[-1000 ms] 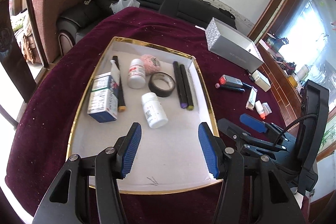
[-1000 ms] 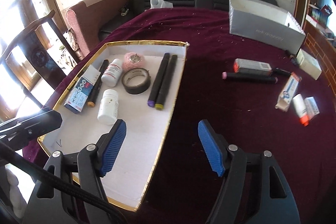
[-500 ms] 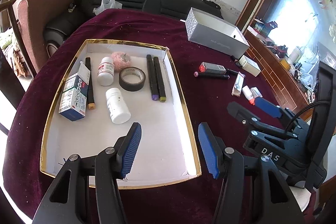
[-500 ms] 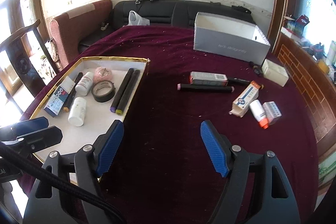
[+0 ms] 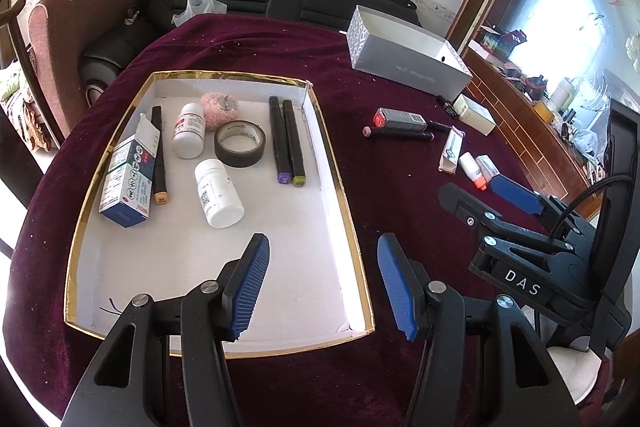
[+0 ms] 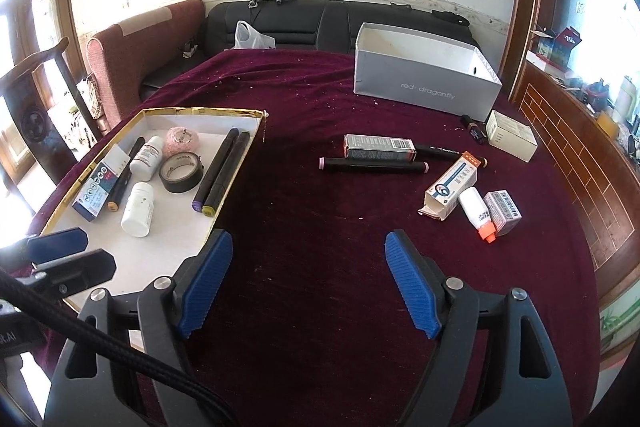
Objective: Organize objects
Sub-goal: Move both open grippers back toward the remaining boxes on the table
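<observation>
Both claws hang released and empty above the tabletop: the left claw over the tray's bare near end, the right claw, jaws just widened, over open cloth. Ahead-left, sorted bottles and markers fill the tray; ahead-right, a loose marker, cartons and a dropper bottle apparently await collection.

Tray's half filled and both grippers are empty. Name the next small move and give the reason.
Probably reach the right gripper forward to the pink-capped marker. It lies loose on the cloth outside the gold-rimmed tray, nearest that open, empty gripper.
</observation>
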A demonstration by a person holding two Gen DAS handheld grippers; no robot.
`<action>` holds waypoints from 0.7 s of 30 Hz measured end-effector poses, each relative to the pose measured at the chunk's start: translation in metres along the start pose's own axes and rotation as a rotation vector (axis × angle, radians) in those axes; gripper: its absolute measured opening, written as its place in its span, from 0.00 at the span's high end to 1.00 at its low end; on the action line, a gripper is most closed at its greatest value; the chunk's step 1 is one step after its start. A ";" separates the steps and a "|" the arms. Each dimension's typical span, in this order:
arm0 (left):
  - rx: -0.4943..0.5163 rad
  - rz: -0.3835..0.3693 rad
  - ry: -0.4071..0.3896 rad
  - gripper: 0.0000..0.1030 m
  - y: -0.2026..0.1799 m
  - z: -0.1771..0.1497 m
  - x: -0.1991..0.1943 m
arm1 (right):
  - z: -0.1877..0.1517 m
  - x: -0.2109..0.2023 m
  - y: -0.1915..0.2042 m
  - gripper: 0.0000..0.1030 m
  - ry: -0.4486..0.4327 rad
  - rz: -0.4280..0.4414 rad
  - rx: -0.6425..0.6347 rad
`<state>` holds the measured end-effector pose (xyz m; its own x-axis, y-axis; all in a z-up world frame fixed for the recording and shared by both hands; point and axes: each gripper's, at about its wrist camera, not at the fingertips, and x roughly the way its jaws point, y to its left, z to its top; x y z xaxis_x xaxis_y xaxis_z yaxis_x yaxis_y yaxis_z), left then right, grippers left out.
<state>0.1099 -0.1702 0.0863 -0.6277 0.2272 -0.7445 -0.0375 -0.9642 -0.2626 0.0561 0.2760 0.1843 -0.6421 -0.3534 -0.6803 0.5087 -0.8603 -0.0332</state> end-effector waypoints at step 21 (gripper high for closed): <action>0.173 0.002 0.090 0.51 -0.068 -0.010 0.044 | -0.008 0.012 -0.057 0.23 0.032 -0.037 0.086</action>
<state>0.0930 -0.0932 0.0654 -0.5562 0.2287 -0.7989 -0.1736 -0.9721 -0.1574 0.0237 0.3240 0.1723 -0.6404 -0.3103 -0.7025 0.4330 -0.9014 0.0034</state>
